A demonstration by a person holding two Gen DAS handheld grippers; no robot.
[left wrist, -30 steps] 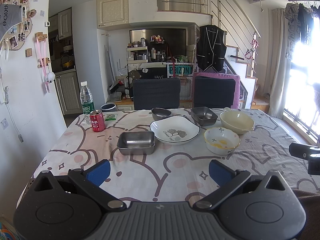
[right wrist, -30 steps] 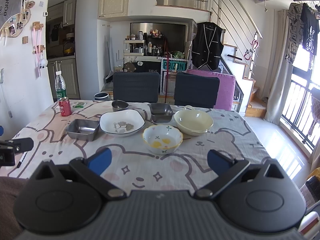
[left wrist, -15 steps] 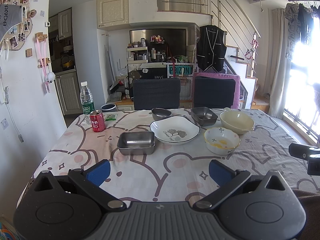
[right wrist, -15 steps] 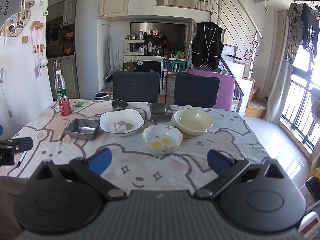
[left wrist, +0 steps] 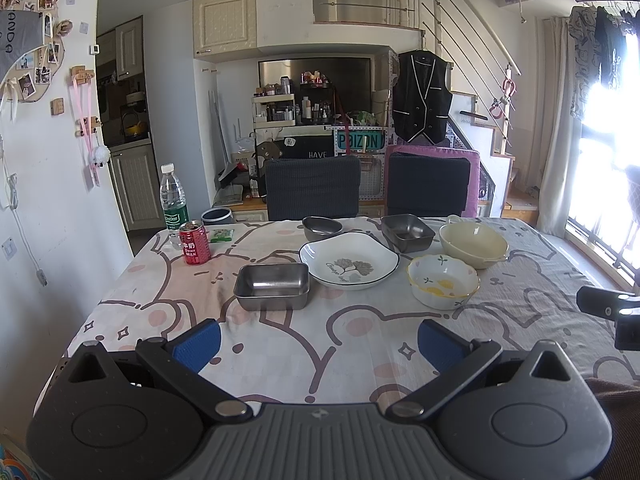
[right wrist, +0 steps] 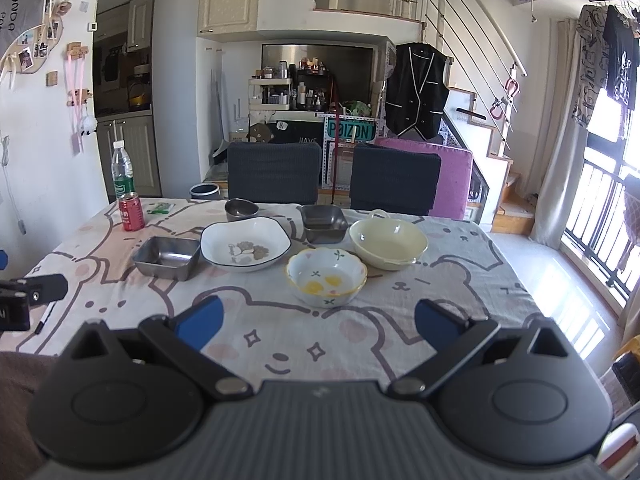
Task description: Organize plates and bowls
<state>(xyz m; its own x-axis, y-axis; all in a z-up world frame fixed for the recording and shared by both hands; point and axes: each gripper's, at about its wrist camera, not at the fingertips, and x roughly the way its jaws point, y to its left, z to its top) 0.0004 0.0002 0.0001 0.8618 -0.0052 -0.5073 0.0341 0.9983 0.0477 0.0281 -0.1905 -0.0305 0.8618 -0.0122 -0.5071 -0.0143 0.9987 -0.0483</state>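
Left wrist view: the left gripper [left wrist: 318,338] hangs over the table's [left wrist: 280,354] near edge, blue fingers [left wrist: 197,338] spread wide and holding nothing. Right wrist view: the right gripper [right wrist: 318,322] likewise stands released and empty above the near edge, its fingers [right wrist: 434,324] far apart. Six dishes sit grouped around the table's middle and toward its far edge: a white leaf-print plate [left wrist: 349,265] at centre, a square steel tray [left wrist: 272,285] just beside it on the left, a small steel bowl [left wrist: 321,227] and a second steel tray [left wrist: 407,232] behind it, a cream bowl [left wrist: 473,245] toward the right edge, and a scalloped flower bowl [left wrist: 443,286] nearest the grippers. A red can [left wrist: 195,242] and a water bottle [left wrist: 174,205] stand near the far left corner.
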